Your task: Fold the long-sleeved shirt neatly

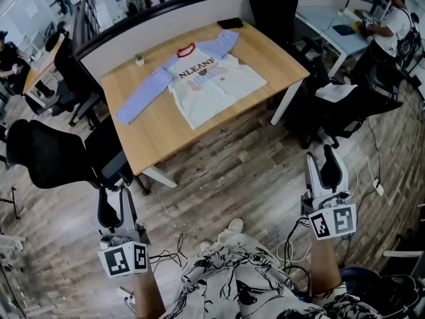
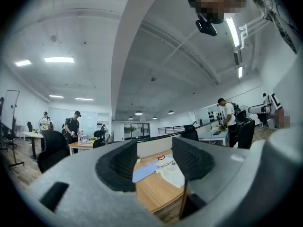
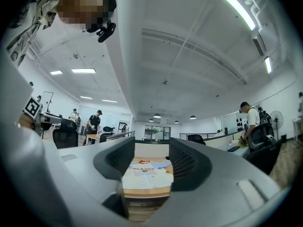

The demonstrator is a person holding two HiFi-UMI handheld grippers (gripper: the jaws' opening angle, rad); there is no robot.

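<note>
Noted the long-sleeved shirt [image 1: 212, 82] spread flat and front up on the wooden table [image 1: 159, 135], not yet folded, mid-worktop and closer to the far edge than the near one. White body, pale blue sleeves, red collar, dark lettering across the chest. Collar toward the far edge, hem toward the near edge. One sleeve stretched straight out toward the left edge. The other angled toward the far right corner, its cuff near a flat dark object [image 1: 230, 23] lying at that corner. Logged a small potted plant [image 1: 139, 59] by the far left corner, apart from the shirt.

Found the left gripper [image 1: 115, 195] over the plank floor [image 1: 252, 178], well apart from the table's near edge. Jaws partly apart, pads bare, nothing gripped; only the distant worktop and shirt visible through the gap in the left gripper view.

Same for the right gripper [image 1: 322, 159]: over the floor, well short of the near right corner, jaws partly apart, nothing between the pads, shirt framed far off in the gap.

Also noted a black office chair [image 1: 50, 155] off the left edge and a person [image 1: 392, 25] at a neighbouring desk beyond the right edge.
</note>
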